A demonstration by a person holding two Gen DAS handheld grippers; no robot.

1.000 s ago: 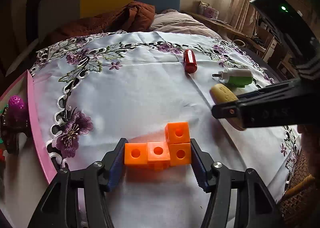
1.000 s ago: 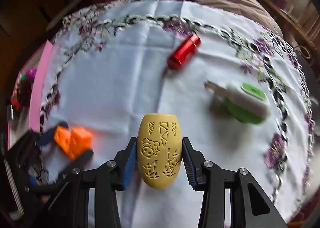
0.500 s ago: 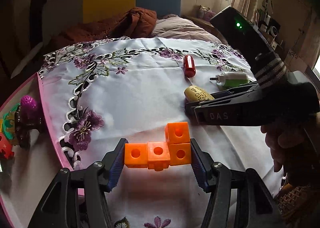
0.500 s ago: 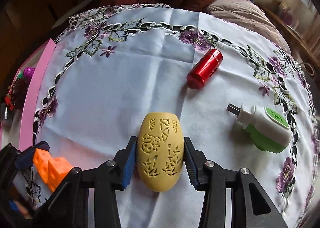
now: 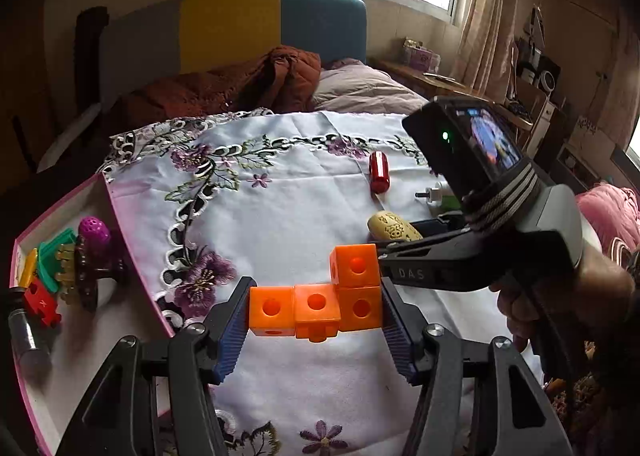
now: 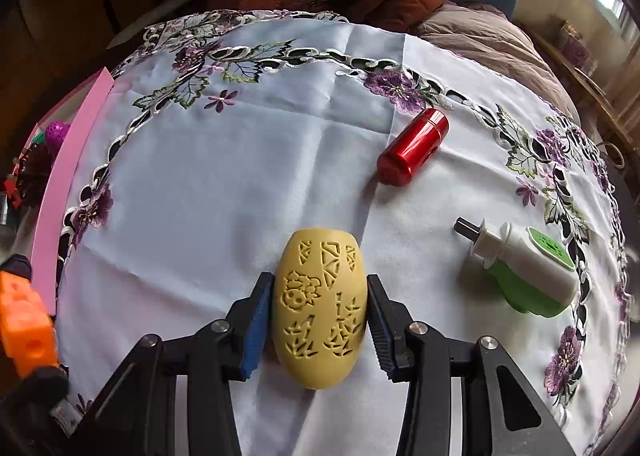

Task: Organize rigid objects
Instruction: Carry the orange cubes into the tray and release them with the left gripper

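Orange cube blocks (image 5: pixel 316 306) and a yellow carved egg (image 6: pixel 320 310), each held in a claw above the flowered tablecloth (image 6: pixel 224 184).

On the left sits a pink box (image 5: pixel 120 224) with toys inside. The left gripper (image 5: pixel 316 320) squeezes the joined blocks from both ends. The right gripper (image 6: pixel 318 320) pinches the egg at its sides. A red cylinder (image 6: pixel 414 146) and a white-and-green plug-in device (image 6: pixel 524 268) lie on the cloth to the right.

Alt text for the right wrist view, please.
The right hand-held gripper grips a yellow carved egg above a white embroidered tablecloth. A red cylinder and a white-and-green plug-in device lie beyond it; orange blocks show at left.
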